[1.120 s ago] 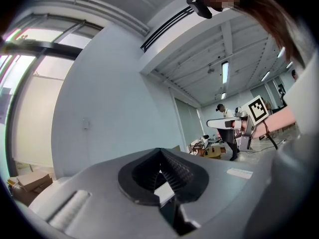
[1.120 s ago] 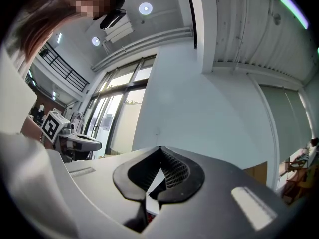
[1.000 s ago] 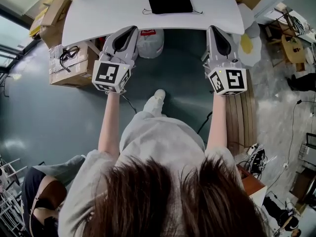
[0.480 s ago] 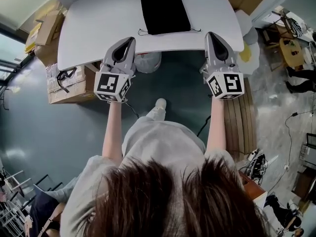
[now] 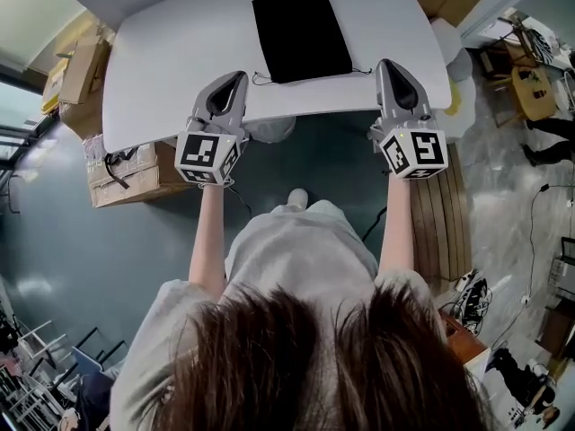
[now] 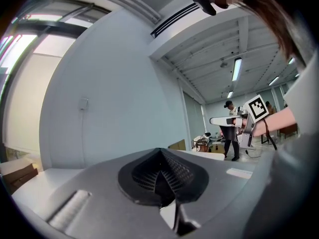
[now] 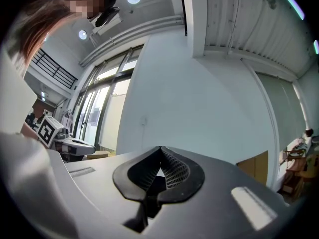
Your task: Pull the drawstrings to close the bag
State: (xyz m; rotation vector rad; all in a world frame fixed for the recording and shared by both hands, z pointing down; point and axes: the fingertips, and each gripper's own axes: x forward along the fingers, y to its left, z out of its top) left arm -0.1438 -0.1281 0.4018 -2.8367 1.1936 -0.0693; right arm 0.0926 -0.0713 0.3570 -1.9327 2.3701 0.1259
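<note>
Bag (image 5: 301, 36) lies flat on the desk (image 5: 180, 70), well ahead of both grippers; soft, light cloth, likely to slide; best taken by the thin cords (image 5: 261, 81) at its near corners; left gripper (image 5: 239, 76) and right gripper (image 5: 388, 65) closed, empty.

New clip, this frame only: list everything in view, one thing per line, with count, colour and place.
bag: one, black, flat on the table, about mid-width
drawstrings: two, dark, loose on the table at the bag's near corners
table: one, white, ahead of the person
cardboard boxes: at least three, brown, on the floor left of the table and past its far right corner
left gripper: one, grey, shut and empty, at the table's near edge, left of the bag
right gripper: one, grey, shut and empty, at the near edge, right of the bag
</note>
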